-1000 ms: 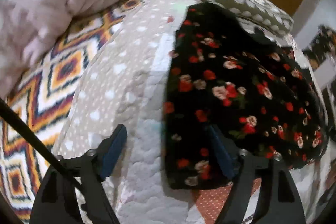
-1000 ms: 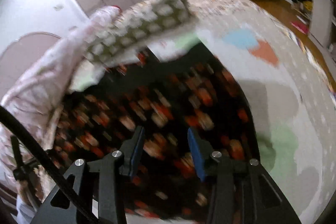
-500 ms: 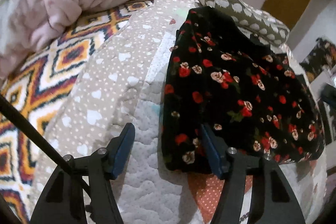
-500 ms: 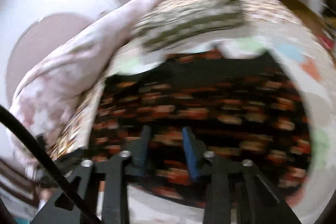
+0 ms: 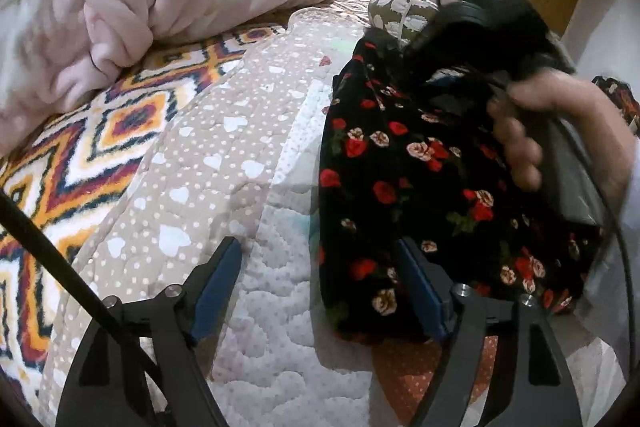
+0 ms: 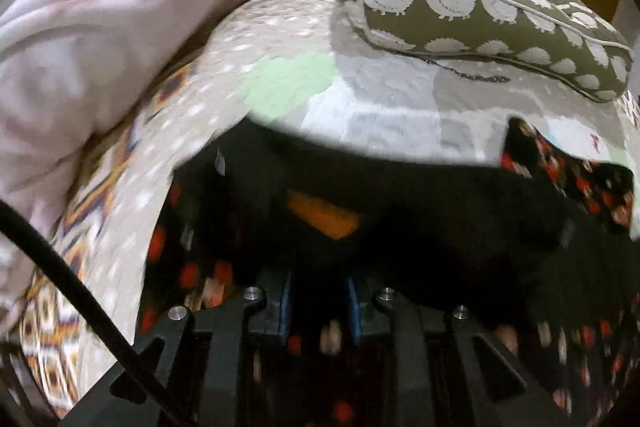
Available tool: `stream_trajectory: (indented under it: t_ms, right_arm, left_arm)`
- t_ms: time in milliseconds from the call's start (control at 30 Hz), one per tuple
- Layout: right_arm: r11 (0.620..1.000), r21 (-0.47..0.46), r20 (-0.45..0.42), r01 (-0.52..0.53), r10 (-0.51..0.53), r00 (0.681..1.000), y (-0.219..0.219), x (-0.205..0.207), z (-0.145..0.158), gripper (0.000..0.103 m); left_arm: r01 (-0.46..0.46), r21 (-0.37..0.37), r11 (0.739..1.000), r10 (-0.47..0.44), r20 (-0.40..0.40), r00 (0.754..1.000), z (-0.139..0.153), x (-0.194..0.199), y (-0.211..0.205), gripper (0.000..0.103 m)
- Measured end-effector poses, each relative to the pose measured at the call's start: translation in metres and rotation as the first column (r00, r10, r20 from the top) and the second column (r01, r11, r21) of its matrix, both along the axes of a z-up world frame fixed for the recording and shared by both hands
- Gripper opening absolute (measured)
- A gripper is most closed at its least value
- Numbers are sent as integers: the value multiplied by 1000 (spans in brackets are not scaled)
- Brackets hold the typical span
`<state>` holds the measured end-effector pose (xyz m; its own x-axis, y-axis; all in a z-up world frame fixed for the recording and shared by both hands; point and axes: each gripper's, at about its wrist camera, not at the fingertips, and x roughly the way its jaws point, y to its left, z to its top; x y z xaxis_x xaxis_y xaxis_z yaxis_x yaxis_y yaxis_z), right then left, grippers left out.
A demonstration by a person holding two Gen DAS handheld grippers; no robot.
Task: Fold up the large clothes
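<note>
Left wrist view shows the flowery black garment [image 5: 404, 183] lying folded on the bed quilt [image 5: 224, 163], with its near corner sitting between the 2 blue pads of the left tool [image 5: 318, 285]. That tool's jaws have just been opening again after a short squeeze; they now stand wide and the pads do not press the cloth, so it holds nothing. What is new is the person's right hand [image 5: 556, 131], which was not in this view half a second ago and now reaches in over the far side of the garment with the right tool. From the right wrist view, the right tool [image 6: 318, 301] sits low over the dark cloth [image 6: 400, 227], and its jaws have just been closing to a narrow gap. Black fabric seems to lie right at the pads, but the picture is blurry, so I cannot tell if it is pinched. The hedgehog cushion [image 6: 480, 11] and the pink blanket [image 6: 120, 7] lie further up the bed, away from the work. I think the right side is going for a fresh hold on the far edge, ready for 1 more fold or some smoothing.
</note>
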<state>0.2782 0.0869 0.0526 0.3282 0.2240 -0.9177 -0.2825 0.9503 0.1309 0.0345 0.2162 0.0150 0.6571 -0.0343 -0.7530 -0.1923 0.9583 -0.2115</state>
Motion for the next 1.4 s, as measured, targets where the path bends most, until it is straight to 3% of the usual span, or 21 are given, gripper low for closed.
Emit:
stream_trajectory:
  t_ms: [200, 333, 433, 600, 700, 800, 867, 967, 1033, 1133, 1200, 1267, 1400]
  right_arm:
    - [999, 25, 4, 46, -46, 999, 2, 15, 7, 24]
    - [997, 73, 43, 18, -21, 999, -16, -6, 48, 25]
    - [995, 103, 82, 2, -11, 997, -47, -36, 86, 34]
    - [990, 138, 113, 20, -36, 993, -136, -110, 131, 43]
    - [982, 169, 113, 86, -106, 988, -205, -160, 137, 49]
    - [959, 231, 104, 162, -190, 976, -279, -213, 131, 62]
    - [935, 288, 79, 205, -236, 968, -323, -244, 118, 68]
    - [861, 422, -3, 284, -312, 950, -373, -278, 81, 70]
    - [779, 529, -74, 337, -353, 933, -394, -292, 55, 70]
    - [623, 671, -168, 402, -400, 901, -407, -300, 21, 72]
    - [569, 708, -192, 418, -415, 889, -403, -298, 10, 73]
    - [550, 722, -196, 420, -419, 887, -398, -295, 4, 74]
    - [571, 696, -181, 435, -447, 876, -389, -282, -4, 75]
  left_arm:
    - [-3, 14, 1000, 2, 5, 1000, -1, 1, -1, 82]
    - [-7, 20, 1000, 7, 8, 1000, -1, 1, -1, 83]
    - [-10, 12, 1000, 9, 18, 1000, -2, -1, 0, 84]
    - [-10, -94, 996, 15, 57, 998, -2, -9, 14, 84]
    - [-14, -159, 987, 24, 61, 998, 7, -23, 20, 84]
    - [30, -267, 963, -5, 93, 996, 19, -47, 16, 84]
    - [88, -336, 938, -58, 99, 993, 24, -56, 6, 84]
    - [153, -411, 899, -123, 100, 987, 24, -57, -14, 87]
    - [174, -443, 879, -147, 94, 985, 20, -51, -27, 87]
    - [160, -486, 859, -160, 43, 986, 8, -35, -40, 87]
    - [127, -519, 845, -140, 14, 990, 0, -26, -40, 87]
    - [89, -574, 814, -102, 10, 995, -7, -18, -32, 87]
    - [46, -670, 741, -48, 15, 999, -14, -6, -16, 91]
